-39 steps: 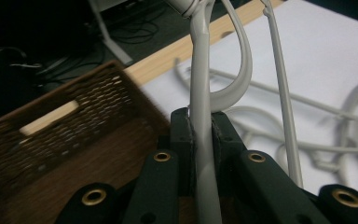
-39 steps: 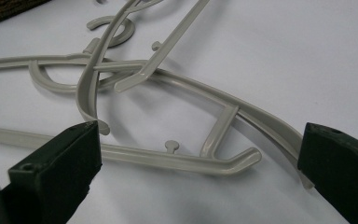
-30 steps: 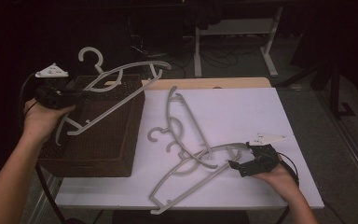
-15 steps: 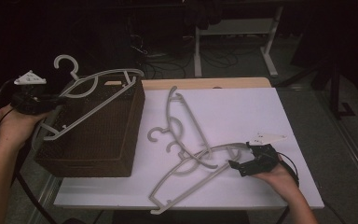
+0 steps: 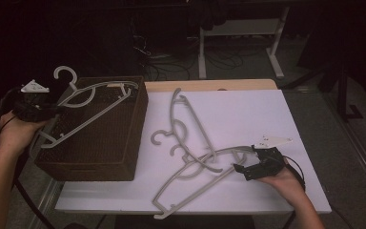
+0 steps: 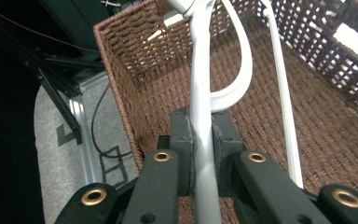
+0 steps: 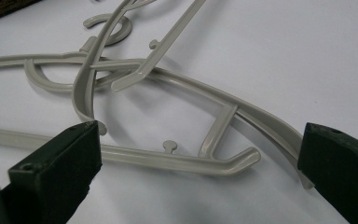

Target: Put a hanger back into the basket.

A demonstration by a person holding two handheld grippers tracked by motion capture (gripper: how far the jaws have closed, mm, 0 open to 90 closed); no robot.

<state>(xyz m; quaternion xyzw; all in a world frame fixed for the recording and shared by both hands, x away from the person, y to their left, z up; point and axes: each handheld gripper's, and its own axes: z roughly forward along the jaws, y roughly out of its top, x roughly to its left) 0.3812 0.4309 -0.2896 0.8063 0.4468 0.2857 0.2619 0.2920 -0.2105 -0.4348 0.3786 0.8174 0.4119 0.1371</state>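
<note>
Two hangers [image 5: 190, 157] lie crossed on the white table [image 5: 248, 114]. Beside them, a third hanger [image 5: 83, 109] tilts over the wicker basket [image 5: 100, 143], clamped in the left gripper [image 5: 52, 109]. Right gripper [image 5: 240, 168] rests jaws wide around a hanger's end.

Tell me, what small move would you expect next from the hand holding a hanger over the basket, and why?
Probably lower it and open: the left gripper is shut on the grey hanger, which hangs above the open wicker basket, not yet resting inside.
</note>
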